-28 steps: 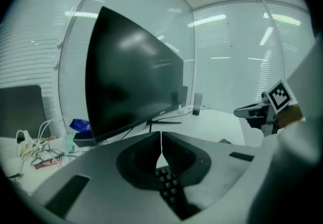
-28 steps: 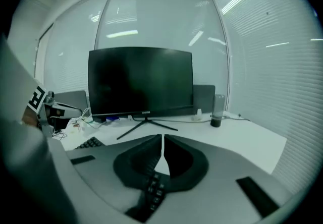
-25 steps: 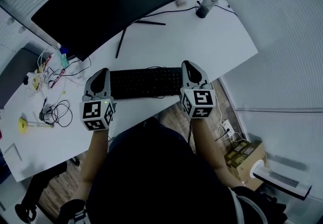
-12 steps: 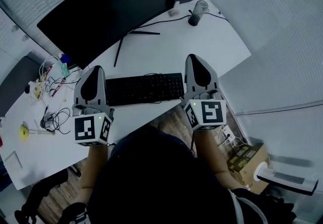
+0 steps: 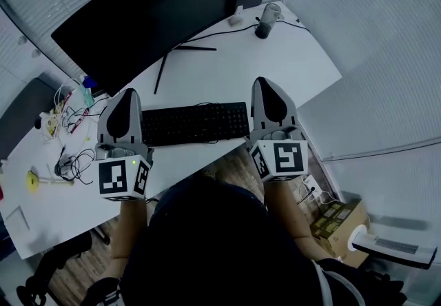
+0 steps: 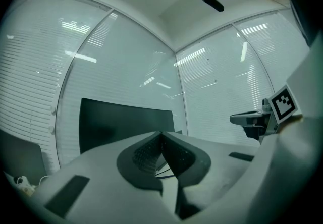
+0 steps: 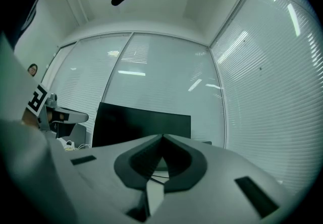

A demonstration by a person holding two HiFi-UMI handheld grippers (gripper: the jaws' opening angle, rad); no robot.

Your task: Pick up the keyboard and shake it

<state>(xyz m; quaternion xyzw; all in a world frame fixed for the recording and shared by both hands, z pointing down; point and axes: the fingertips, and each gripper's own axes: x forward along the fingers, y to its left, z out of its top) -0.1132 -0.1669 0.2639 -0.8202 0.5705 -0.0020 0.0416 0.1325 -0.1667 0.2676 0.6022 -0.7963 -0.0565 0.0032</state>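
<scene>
The black keyboard (image 5: 195, 123) lies flat on the white desk (image 5: 275, 63), near its front edge. My left gripper (image 5: 126, 96) hangs over the keyboard's left end and my right gripper (image 5: 266, 85) stands just past its right end. Both are lifted off the desk and tilted up. In the left gripper view the left gripper (image 6: 161, 133) is shut, pads together, with nothing between them. In the right gripper view the right gripper (image 7: 162, 136) is likewise shut and holds nothing. Neither gripper touches the keyboard.
A large dark monitor (image 5: 151, 8) stands behind the keyboard, its stand leg (image 5: 164, 63) reaching toward it. A dark cup (image 5: 267, 18) sits at the far right corner. Tangled cables (image 5: 72, 154) and small items lie at the left. A cardboard box (image 5: 335, 215) is on the floor at the right.
Both grippers have risen off the desk and tipped upward, looming larger in the head view. The keyboard stays flat on the desk where it was.
</scene>
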